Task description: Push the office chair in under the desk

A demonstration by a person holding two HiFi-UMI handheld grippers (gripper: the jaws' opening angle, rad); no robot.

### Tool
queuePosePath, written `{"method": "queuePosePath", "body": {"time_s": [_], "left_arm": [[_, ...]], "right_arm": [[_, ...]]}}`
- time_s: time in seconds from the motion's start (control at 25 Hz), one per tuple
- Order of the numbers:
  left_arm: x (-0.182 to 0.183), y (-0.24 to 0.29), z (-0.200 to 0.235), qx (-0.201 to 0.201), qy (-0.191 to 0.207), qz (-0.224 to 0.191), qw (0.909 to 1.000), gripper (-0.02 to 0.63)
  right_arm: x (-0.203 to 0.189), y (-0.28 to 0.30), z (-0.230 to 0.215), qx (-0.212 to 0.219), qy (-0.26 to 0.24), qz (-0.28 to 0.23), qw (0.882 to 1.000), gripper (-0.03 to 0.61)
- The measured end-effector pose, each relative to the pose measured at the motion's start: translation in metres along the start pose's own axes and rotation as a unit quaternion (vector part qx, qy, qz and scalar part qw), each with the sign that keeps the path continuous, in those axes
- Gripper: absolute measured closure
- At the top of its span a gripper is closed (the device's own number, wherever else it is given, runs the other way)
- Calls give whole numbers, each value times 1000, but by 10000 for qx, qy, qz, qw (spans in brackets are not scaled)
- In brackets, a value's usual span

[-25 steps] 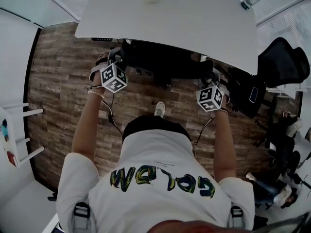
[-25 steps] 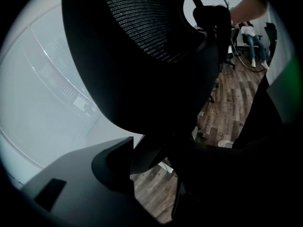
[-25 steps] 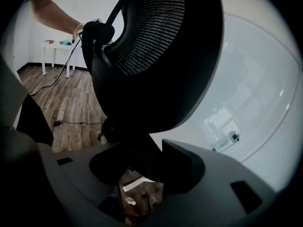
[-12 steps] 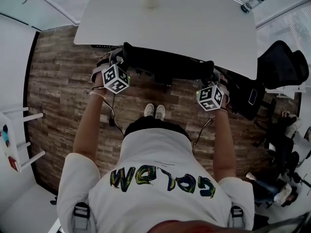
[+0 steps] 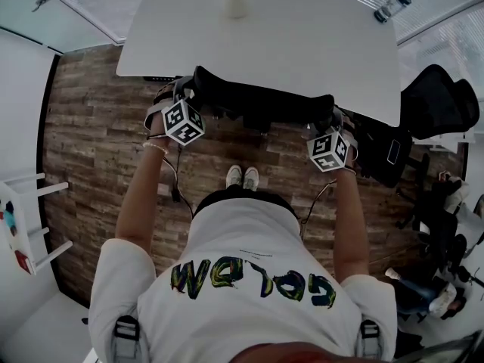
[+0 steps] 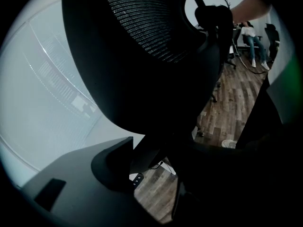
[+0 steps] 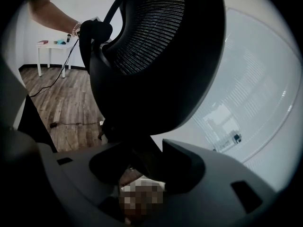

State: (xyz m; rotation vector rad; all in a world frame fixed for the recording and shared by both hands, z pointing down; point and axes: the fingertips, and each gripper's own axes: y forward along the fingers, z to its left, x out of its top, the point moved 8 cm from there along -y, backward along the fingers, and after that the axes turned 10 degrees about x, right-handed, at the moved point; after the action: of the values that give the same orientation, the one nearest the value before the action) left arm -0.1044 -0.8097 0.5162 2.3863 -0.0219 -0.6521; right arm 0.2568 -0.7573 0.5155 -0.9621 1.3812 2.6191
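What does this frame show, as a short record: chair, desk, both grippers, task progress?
office chair: black, backrest top showing at the desk's near edge, seat not visible
desk: white top, bottle-like item at far right corner
left gripper: jaws closed on the backrest's left end
right gripper: jaws closed on the backrest's right end
person: standing behind the chair, arms stretched forward
progress: chair largely under the desk

office chair [image 5: 261,100]: black, mesh back | desk [image 5: 302,44]: white | floor [image 5: 91,127]: brown wood-plank
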Motion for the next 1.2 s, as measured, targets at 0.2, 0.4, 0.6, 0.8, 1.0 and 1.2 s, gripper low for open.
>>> {"method": "queuePosePath", "body": {"time_s": [0.2,0.4,0.6,0.8,1.0,1.2], "left_arm": [[0,0,1,-15,27,-28,10000,396],[1,-21,5,145,-547,-63,9984,380],[4,-60,4,258,-1562,-256,9871,429],[10,-93,2,281,-2148,-492,9750,486],[26,-132,15,335,-3004,-1067,9472,544],[52,-163,21,294,-3542,-1644,9201,574]], "right_arm": [[1,0,-1,-18,47,-18,10000,368],[6,-22,-3,-113,532,-203,9983,402],[8,-54,3,-154,1164,-448,9921,437],[7,-82,6,-211,1935,-945,9763,473],[32,-120,8,-270,2488,-1757,9521,502],[65,-150,15,-283,2618,-2415,9340,523]]}}
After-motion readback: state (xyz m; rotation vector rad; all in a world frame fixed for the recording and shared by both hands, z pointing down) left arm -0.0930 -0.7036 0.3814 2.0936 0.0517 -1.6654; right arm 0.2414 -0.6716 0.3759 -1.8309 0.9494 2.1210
